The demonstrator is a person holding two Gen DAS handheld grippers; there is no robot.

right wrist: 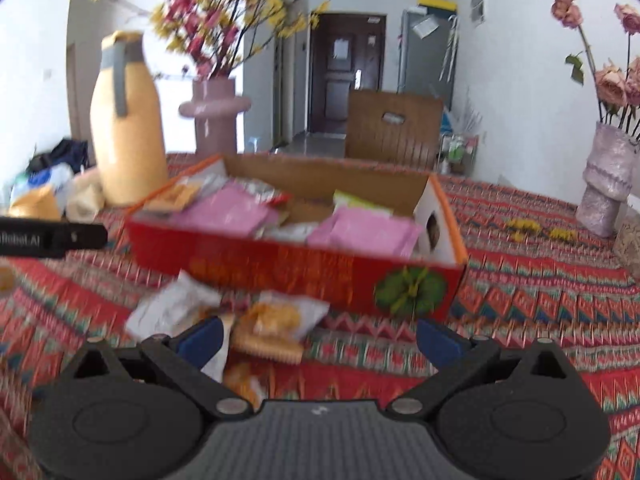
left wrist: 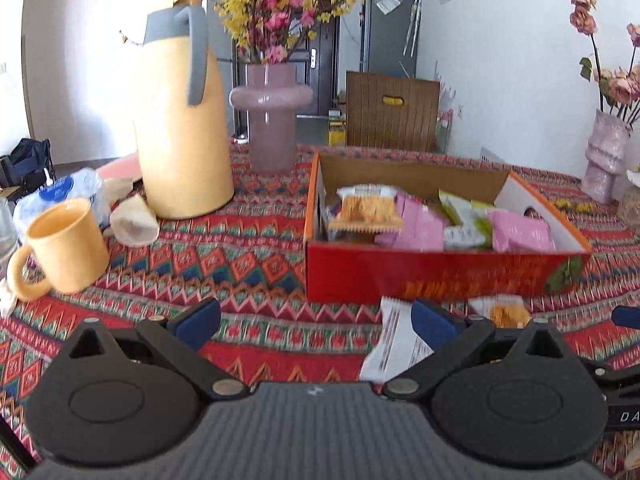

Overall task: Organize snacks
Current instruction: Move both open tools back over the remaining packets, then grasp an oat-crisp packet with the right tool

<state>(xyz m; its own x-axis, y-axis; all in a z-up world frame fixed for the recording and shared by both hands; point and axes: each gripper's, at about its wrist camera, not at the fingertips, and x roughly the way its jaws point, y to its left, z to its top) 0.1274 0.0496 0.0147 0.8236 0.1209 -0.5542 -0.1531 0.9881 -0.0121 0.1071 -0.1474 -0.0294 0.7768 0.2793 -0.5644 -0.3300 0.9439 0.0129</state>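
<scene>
At nine o'clock in my left tool's view a yellow mug [left wrist: 66,246] stands on the table [left wrist: 248,256], which wears a red patterned cloth. Just behind the mug, toward ten o'clock, lie a plastic water bottle [left wrist: 74,192] and some crumpled paper [left wrist: 134,220]. At eleven o'clock rises a tall yellow thermos jug [left wrist: 184,120] with a grey handle, and beside it at twelve a mauve vase [left wrist: 271,116] of pink and yellow blossoms. At two o'clock sits the red snack box [left wrist: 440,276], open at the top, holding a cracker packet [left wrist: 366,210], pink packets [left wrist: 520,232] and a green one [left wrist: 466,212]. My left tool [left wrist: 316,322] is spread wide and holds nothing; its right finger overlaps a white wrapper [left wrist: 394,344] lying just before the box, with an orange snack packet [left wrist: 505,312] next to it.

In my right tool's view a black bar from the other tool reaches in at nine o'clock. The jug [right wrist: 126,132] stands at ten o'clock and the box [right wrist: 288,268] at twelve, pink packets [right wrist: 362,234] inside. Just before the box, at seven o'clock of centre, loose packets [right wrist: 276,324] lie in a small heap on the cloth. My right tool [right wrist: 318,340] is also wide apart and empty, its left finger over the heap; whether it touches, I cannot tell. A second vase [right wrist: 606,188] of faded roses stands at three o'clock.
</scene>
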